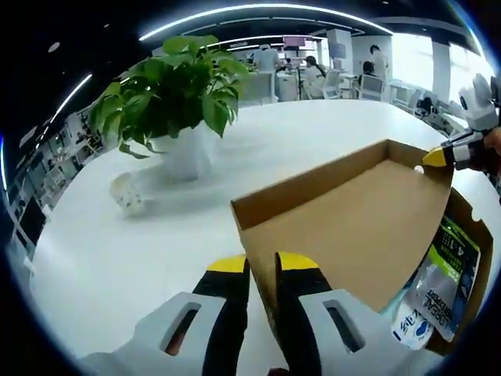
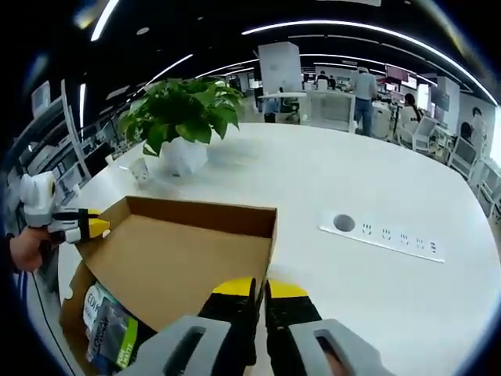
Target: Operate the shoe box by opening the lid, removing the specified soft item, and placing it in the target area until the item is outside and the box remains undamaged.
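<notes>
The shoe box (image 1: 462, 258) sits on the white table (image 1: 117, 258) with its brown cardboard lid (image 1: 344, 227) lifted and tilted up, the inside of the lid facing both cameras. In the left gripper view, the box opening shows at about 4 o'clock under the raised lid, and a soft packaged item (image 1: 438, 282) with green, white and blue printing lies inside it. In the right gripper view the same lid (image 2: 180, 258) fills the lower left, with the packaged item (image 2: 106, 329) at about 8 o'clock, still inside the box (image 2: 70, 313).

The left gripper (image 1: 261, 262) has its yellow-tipped jaws narrowed on the near edge of the lid, one jaw on each side of the cardboard wall. The right gripper (image 2: 260, 288) likewise pinches the lid's edge at its corner, jaws nearly together. Each gripper also appears at the far corner of the lid in the other's view.

Farther out, at 11 o'clock, a potted green plant (image 1: 172, 102) in a white pot stands on the table, a small white dotted cup (image 1: 127, 194) near it. A flush socket strip (image 2: 383, 233) lies at 2 o'clock in the right gripper view. People and desks show in the background.
</notes>
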Available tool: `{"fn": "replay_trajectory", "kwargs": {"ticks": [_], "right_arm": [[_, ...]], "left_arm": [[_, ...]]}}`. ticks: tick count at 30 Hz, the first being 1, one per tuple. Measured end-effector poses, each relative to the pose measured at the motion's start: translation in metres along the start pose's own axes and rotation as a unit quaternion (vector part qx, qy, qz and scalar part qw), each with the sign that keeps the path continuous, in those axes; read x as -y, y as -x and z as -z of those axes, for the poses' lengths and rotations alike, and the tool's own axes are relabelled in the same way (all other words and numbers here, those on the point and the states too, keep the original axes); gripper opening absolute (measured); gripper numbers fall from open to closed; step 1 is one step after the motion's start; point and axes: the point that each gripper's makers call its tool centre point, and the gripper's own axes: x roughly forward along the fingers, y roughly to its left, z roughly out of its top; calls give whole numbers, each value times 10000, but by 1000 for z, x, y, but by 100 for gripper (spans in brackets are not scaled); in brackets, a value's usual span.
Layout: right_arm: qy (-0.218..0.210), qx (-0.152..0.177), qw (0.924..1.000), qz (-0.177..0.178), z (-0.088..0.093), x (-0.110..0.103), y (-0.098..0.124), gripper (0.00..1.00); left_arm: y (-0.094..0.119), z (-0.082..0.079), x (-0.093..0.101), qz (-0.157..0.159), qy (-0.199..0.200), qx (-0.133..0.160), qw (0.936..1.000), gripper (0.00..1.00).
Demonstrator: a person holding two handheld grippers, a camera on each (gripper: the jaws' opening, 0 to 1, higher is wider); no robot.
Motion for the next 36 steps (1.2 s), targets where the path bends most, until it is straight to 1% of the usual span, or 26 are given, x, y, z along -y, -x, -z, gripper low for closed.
{"fn": "replay_trajectory", "kwargs": {"ticks": [11, 16, 18, 23, 26, 28, 36], "right_arm": [[-17, -13, 10000, 33, 1, -1, 2, 0], [-40, -81, 10000, 20, 8, -2, 5, 0], [-49, -109, 9999, 29, 11, -2, 7, 0], [-87, -104, 9999, 17, 14, -3, 15, 0], [-107, -96, 9999, 8, 14, -4, 20, 0], [-115, -86, 9999, 9, 14, -5, 24, 0], [-105, -24, 9999, 33, 16, -7, 47, 0]], "left_arm": [[5, -2, -1, -28, -141, 8, 9999, 13], [10, -3, -3, -59, -152, 20, 9999, 12], [13, -1, -6, -106, -216, -7, 9997, 10], [23, 4, -10, -128, -92, -6, 9999, 10], [29, 3, -11, -138, -76, 14, 9999, 10], [29, 3, -13, -149, -80, 15, 9999, 10], [53, 7, -9, -183, 102, 53, 9998, 10]]}}
